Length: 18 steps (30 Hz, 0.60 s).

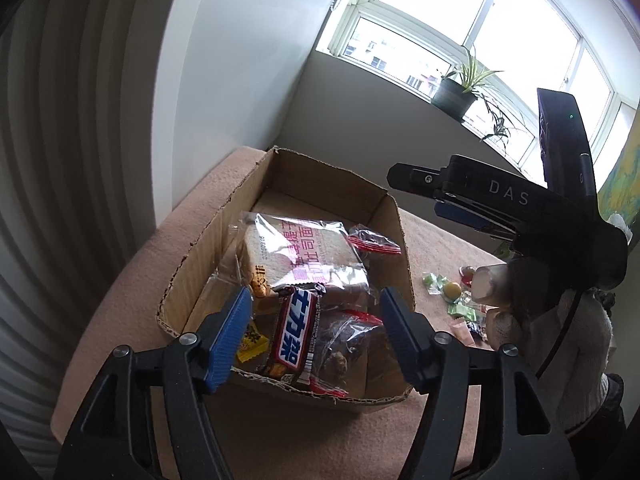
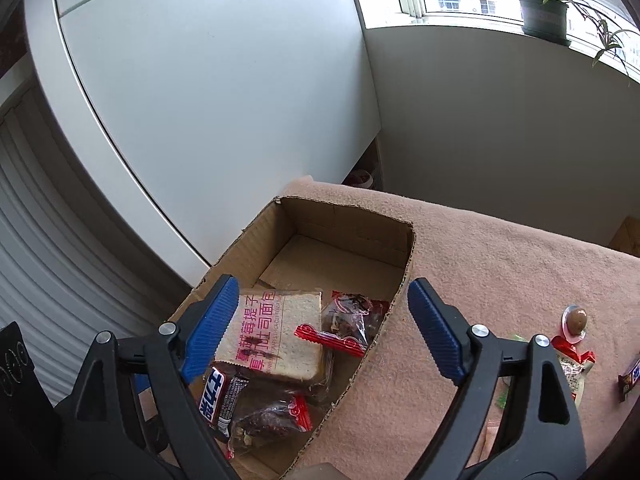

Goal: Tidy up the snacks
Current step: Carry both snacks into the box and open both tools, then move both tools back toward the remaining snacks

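An open cardboard box stands on a pink cloth. Inside lie a bagged bread slice, a Snickers bar and clear red-sealed packets of dried fruit. My left gripper hovers open over the box's near end, nothing between its pads. My right gripper is also open and empty, over the box's right wall; in the left wrist view the right gripper shows from the side, with a person's hand on it.
Loose candies lie on the cloth right of the box, with a jelly cup, a red packet and another chocolate bar. A white cabinet stands behind the box. A potted plant sits on the windowsill.
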Motion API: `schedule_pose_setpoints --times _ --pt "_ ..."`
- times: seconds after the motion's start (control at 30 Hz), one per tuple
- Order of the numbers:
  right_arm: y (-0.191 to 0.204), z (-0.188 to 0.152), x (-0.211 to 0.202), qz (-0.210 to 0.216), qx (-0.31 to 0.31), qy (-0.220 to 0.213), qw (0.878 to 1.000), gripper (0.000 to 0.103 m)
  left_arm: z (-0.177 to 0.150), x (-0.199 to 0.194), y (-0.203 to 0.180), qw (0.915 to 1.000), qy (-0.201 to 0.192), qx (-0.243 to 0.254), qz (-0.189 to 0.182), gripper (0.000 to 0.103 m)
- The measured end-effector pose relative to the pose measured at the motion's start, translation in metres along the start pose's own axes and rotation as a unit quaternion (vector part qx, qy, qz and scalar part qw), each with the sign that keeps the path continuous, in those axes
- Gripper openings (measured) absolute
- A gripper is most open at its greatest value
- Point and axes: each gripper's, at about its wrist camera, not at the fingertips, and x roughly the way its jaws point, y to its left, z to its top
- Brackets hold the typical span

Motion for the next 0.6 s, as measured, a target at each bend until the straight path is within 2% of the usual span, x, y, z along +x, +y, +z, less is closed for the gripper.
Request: schedule_pose_setpoints --times 0.33,0.6 --pt "-0.026 -0.011 -0.025 -0.008 0.019 -0.004 1.000 0.093 -0.003 -0.001 -0.017 0.9998 0.003 0.019 -0.008 0.066" --pt "-0.077 -0.031 -0.067 -0.042 0.041 -0.016 0.998 0.093 -0.008 0.001 -0.042 0.9990 0.010 0.035 -0.026 0.066"
